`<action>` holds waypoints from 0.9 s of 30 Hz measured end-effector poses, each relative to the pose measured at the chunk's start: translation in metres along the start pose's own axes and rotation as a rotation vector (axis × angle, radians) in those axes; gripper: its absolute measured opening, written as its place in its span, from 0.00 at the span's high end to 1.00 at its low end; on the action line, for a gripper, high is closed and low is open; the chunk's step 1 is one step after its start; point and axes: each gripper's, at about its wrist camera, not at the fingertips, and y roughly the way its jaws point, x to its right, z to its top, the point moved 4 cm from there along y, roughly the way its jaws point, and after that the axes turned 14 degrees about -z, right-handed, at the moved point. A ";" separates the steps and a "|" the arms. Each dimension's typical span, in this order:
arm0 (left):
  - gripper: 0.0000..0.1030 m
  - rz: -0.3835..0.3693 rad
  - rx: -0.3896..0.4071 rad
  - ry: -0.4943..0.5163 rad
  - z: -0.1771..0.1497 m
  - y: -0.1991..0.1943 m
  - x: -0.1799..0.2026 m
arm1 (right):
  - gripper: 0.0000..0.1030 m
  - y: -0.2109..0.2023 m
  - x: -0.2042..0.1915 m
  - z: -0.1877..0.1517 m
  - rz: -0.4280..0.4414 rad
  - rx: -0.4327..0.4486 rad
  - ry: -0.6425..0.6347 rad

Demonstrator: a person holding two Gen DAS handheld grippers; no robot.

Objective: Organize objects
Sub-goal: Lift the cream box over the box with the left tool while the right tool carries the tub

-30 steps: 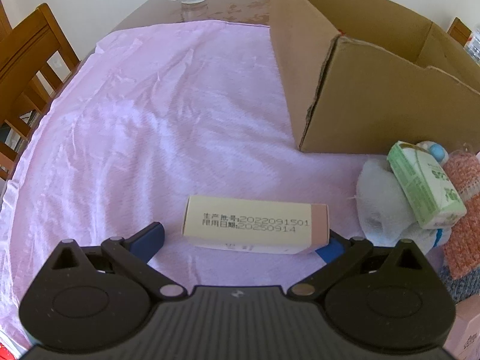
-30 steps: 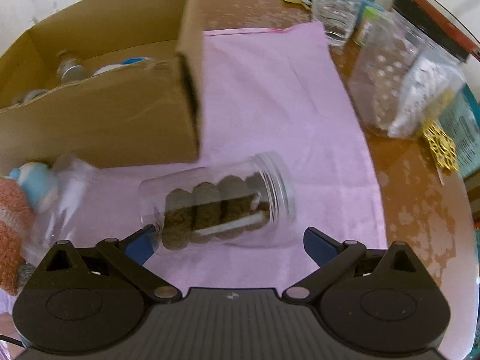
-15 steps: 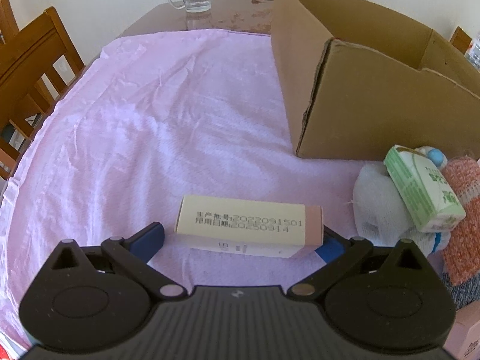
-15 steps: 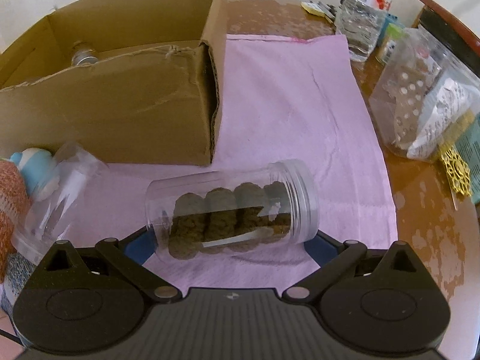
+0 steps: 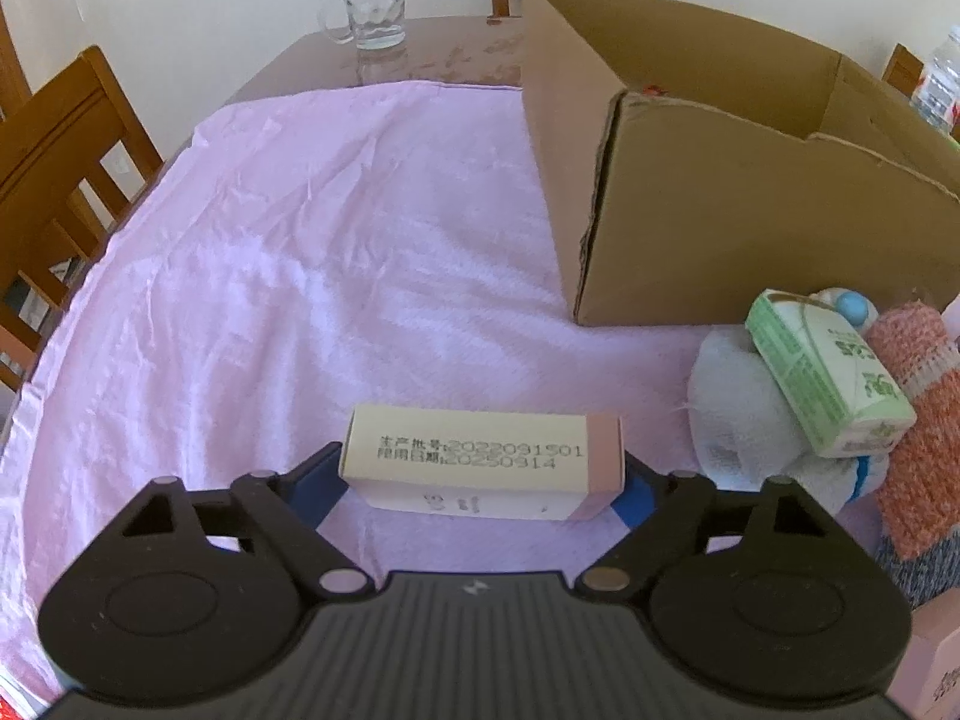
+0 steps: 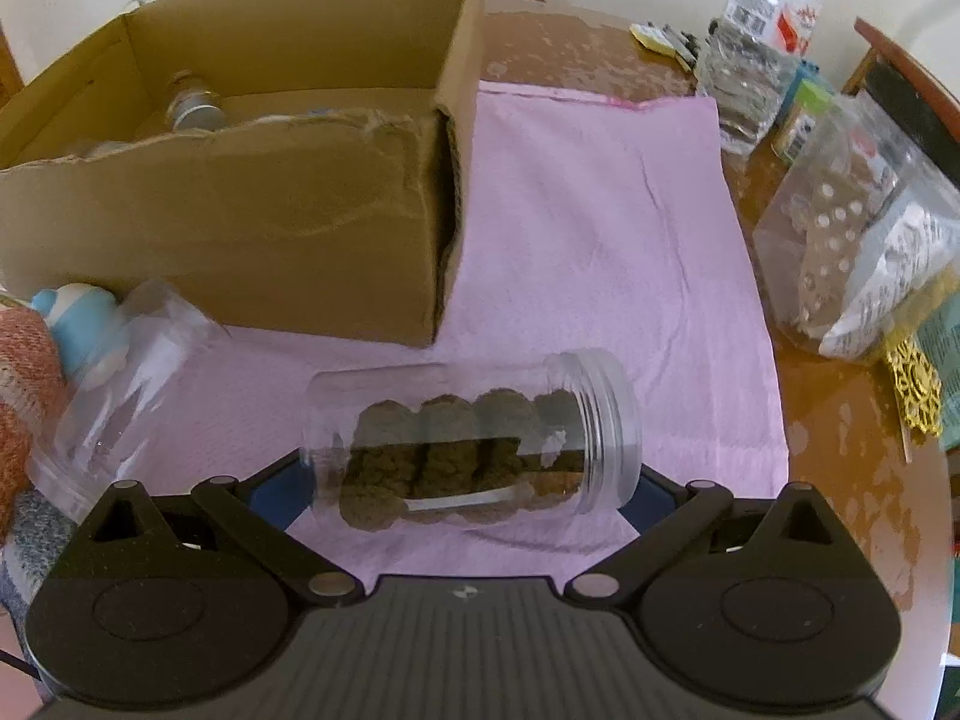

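Two grippers each clamp one thing crosswise: the left gripper (image 5: 483, 483) holds a cream and pink rectangular carton (image 5: 483, 459), long axis left to right, pink end right. The right gripper (image 6: 465, 489) holds a clear plastic jar of brown lumps (image 6: 471, 450), lying sideways, threaded mouth pointing right, near the open brown cardboard box (image 6: 240, 222).

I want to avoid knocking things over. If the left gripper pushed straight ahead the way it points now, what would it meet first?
The left gripper already has the cream-and-pink box between its fingers. Beyond it the pink cloth looks free; the cardboard box sits off to the right, though depth is unclear.
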 end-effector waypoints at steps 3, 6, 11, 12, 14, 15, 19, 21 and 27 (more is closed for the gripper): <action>0.21 -0.004 -0.007 0.009 0.001 -0.001 0.001 | 0.00 -0.006 -0.002 0.004 -0.005 0.028 -0.019; 0.22 -0.006 -0.013 0.014 0.002 -0.002 0.001 | 0.00 -0.009 -0.003 0.007 -0.007 0.044 -0.039; 0.22 -0.015 -0.019 0.019 0.006 -0.003 0.000 | 0.08 -0.013 -0.001 0.010 -0.010 0.045 -0.063; 0.22 -0.016 -0.021 0.027 0.007 -0.005 0.001 | 0.08 -0.014 0.000 0.010 -0.002 0.043 -0.063; 0.22 -0.021 -0.024 0.045 0.011 -0.009 0.003 | 0.08 -0.017 0.001 0.012 0.008 0.035 -0.067; 0.22 -0.028 -0.028 0.053 0.013 -0.011 0.003 | 0.08 -0.019 0.001 0.013 0.011 0.033 -0.070; 0.22 -0.070 -0.041 0.085 0.024 -0.026 0.011 | 0.08 -0.033 0.004 0.017 0.055 0.019 -0.076; 0.22 -0.090 -0.049 0.111 0.032 -0.035 0.016 | 0.08 -0.045 0.007 0.022 0.073 0.030 -0.092; 0.22 -0.174 -0.055 0.171 0.062 -0.069 0.034 | 0.08 -0.087 0.014 0.040 0.114 0.082 -0.129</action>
